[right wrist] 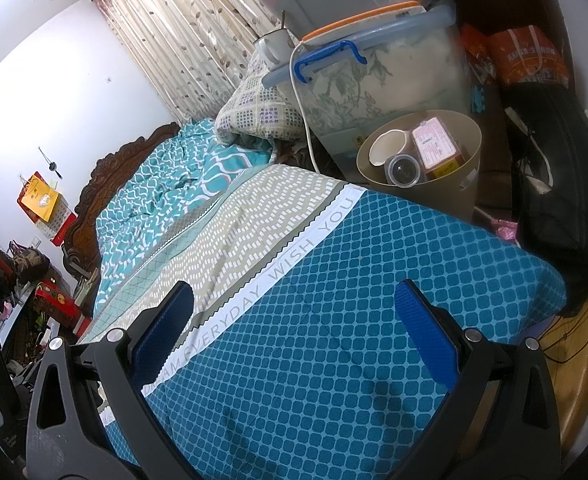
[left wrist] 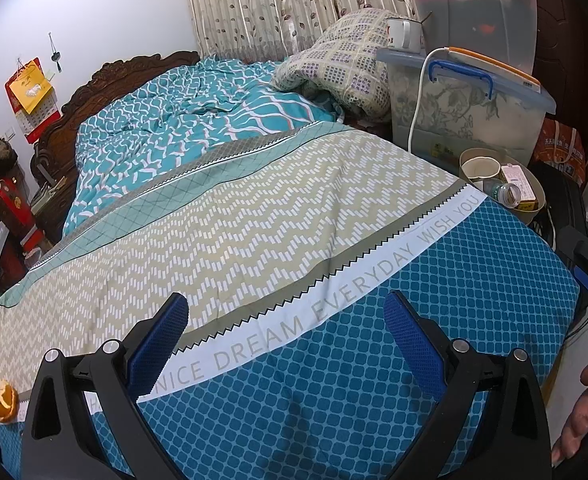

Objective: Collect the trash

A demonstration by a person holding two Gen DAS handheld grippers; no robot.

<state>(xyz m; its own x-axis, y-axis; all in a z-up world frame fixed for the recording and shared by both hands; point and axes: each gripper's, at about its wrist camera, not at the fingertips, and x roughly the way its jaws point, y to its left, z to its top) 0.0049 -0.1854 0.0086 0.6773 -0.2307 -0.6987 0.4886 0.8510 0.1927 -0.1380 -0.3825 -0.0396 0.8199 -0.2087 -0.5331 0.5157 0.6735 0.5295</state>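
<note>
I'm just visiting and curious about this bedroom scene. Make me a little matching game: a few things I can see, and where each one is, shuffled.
Things:
1. orange peel
2. paper cup
3. white mug
4. calendar

Places:
A. on the lid of the clear storage box
B. hanging on the wall beside the headboard
C. on the bed, at its near left edge
D. inside the tan trash bin

Pairs: 1-C, 2-D, 3-A, 4-B
</note>
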